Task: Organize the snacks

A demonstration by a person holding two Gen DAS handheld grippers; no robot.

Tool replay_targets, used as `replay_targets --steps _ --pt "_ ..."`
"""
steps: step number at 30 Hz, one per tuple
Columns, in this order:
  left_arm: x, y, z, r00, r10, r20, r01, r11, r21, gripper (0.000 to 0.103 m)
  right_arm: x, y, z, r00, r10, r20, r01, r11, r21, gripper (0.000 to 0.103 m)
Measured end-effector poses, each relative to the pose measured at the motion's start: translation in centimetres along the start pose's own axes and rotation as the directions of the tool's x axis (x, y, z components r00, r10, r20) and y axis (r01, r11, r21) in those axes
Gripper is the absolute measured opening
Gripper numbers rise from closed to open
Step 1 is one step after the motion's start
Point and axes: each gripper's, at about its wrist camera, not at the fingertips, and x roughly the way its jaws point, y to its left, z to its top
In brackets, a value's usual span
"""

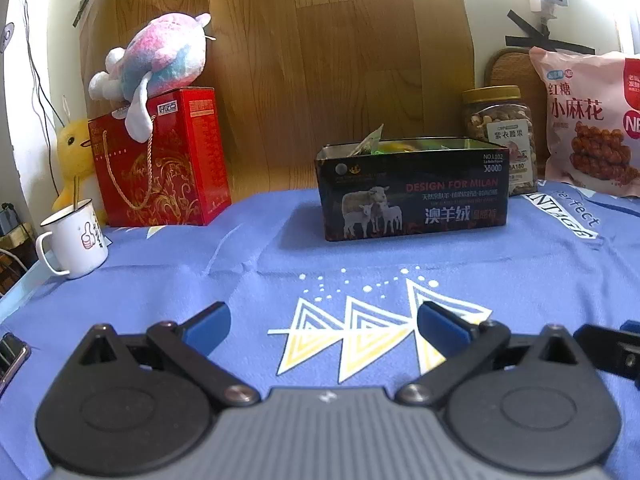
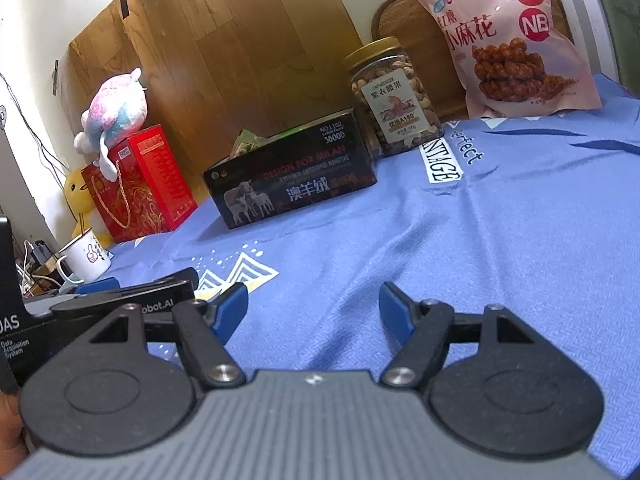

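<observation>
The black tin (image 1: 412, 192) reads "DESIGN FOR MILAN" and "NO.L102" (with 澳羊绒 below), the nut jar (image 2: 394, 96) behind it "A180", the pink bag (image 2: 508, 36) beside that jar "NB" and 小麻花.

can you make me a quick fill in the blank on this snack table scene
1. The pastel plush sits on top of the ____ gift box.
2. The nut jar has a ____ lid.
3. The black tin pictures three ____.
4. Both grippers, left and right, are ____.

Missing words: red; gold; sheep; open
</observation>
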Motion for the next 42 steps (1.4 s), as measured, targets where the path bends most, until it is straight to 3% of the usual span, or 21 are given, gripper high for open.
replay_targets --steps 8,14,25,31,42 --pt "0.7 -0.4 0.3 0.998 -0.032 -0.062 0.034 0.999 0.031 0.103 -0.1 0.0 0.0 1.000 0.001 0.007 -0.001 1.000 0.005 0.074" --pt "0.5 0.5 0.4 0.986 -0.085 -0.141 0.079 0.996 -0.045 0.103 -0.3 0.1 0.0 1.000 -0.006 0.015 0.006 1.000 -0.004 0.075" --pt "-1.6 -0.8 1.2 0.988 0.042 -0.152 -0.036 0.998 0.042 0.103 -3.1 0.6 0.5 0.999 -0.036 0.038 0.037 0.999 -0.029 0.076" --pt "-3.3 -1.4 1.8 0.994 0.029 -0.104 -0.024 0.998 0.055 0.103 -5.3 0.4 1.0 0.996 -0.060 0.073 0.062 0.998 -0.013 0.077" --pt "-4.9 -1.8 2.5 0.996 -0.030 -0.079 0.035 0.997 0.062 0.103 -6.7 1.4 1.5 0.996 -0.029 0.090 0.030 1.000 -0.010 0.078"
